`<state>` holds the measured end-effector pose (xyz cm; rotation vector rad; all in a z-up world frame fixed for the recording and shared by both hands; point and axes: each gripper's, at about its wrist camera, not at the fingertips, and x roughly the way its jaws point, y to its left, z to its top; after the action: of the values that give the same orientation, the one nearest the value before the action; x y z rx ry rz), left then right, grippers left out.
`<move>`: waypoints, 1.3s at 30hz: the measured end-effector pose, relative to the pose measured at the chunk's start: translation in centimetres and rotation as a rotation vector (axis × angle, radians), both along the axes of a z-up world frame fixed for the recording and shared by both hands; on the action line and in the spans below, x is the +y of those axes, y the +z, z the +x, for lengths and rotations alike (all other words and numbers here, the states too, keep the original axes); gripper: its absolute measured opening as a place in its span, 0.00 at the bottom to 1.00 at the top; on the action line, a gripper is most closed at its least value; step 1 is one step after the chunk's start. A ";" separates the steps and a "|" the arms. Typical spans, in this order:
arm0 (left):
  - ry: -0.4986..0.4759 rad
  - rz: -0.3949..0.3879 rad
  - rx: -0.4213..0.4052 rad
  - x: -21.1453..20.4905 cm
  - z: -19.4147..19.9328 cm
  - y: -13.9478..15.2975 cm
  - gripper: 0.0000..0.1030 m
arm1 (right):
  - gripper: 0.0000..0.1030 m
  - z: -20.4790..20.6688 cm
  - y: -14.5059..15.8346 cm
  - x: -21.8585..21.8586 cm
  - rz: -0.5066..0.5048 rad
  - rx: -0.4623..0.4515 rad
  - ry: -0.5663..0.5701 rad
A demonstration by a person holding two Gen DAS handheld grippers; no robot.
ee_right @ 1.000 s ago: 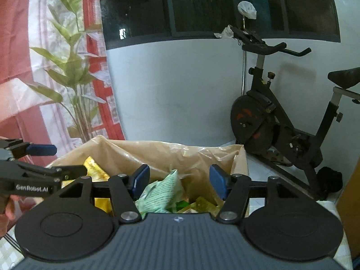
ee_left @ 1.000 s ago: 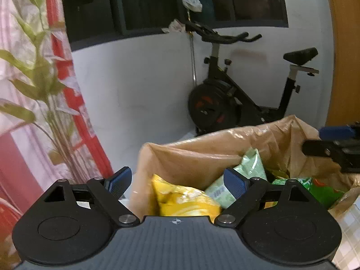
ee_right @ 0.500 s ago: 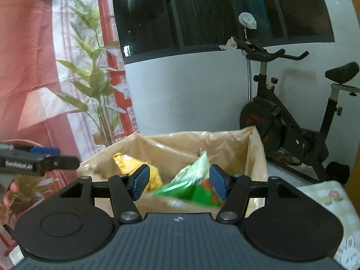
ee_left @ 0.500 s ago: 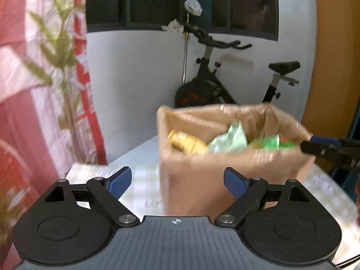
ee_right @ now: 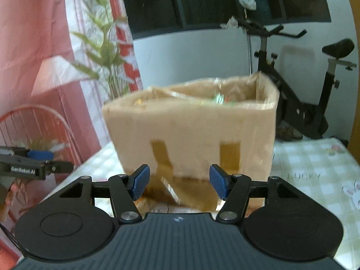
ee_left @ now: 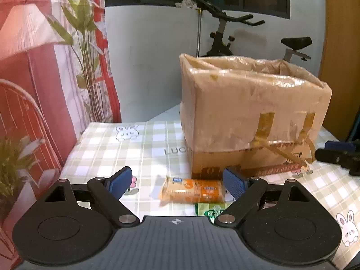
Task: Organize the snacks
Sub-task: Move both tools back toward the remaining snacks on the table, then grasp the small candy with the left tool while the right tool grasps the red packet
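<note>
Several snack packs are already seen inside the taped cardboard box (ee_left: 252,112), glimpsed blurred over its rim in the right wrist view. An orange snack pack (ee_left: 193,190) and a green pack (ee_left: 210,209) touching its near edge are left on the checked tablecloth (ee_left: 139,144), just before the box. The left gripper (ee_left: 177,181) is spread wide and empty above the orange pack; the right gripper (ee_right: 178,182) is partly spread, nothing pinched.

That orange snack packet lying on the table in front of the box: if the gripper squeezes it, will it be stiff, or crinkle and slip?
The orange snack packet looks like a glossy film wrapper, so it may crinkle and feel slippery. Its rounded log shape suggests it could roll if nudged sideways on the checked tablecloth. It is probably light, and its contents may be crushable.
</note>
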<state>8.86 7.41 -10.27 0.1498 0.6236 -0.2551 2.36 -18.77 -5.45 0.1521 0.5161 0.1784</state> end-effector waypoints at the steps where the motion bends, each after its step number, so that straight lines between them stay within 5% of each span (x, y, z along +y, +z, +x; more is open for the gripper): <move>1: -0.001 0.001 0.003 0.0 0.0 -0.3 0.87 | 0.60 0.1 -0.4 0.2 -0.003 0.021 0.000; 23: 0.014 0.098 0.026 1.2 -0.9 -5.4 0.87 | 0.66 2.0 -10.7 4.0 0.046 0.444 -0.066; 32: 0.017 0.098 0.076 1.7 -1.0 -7.1 0.82 | 0.72 2.3 -11.6 6.2 -0.082 0.436 -0.048; 39: 0.016 0.093 0.111 2.0 -0.9 -8.3 0.75 | 0.58 1.6 -11.8 6.3 -0.149 0.402 -0.002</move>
<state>7.96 9.45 -18.62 0.2216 0.7474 -0.2204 3.98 -12.51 -17.21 0.0420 0.9271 0.1065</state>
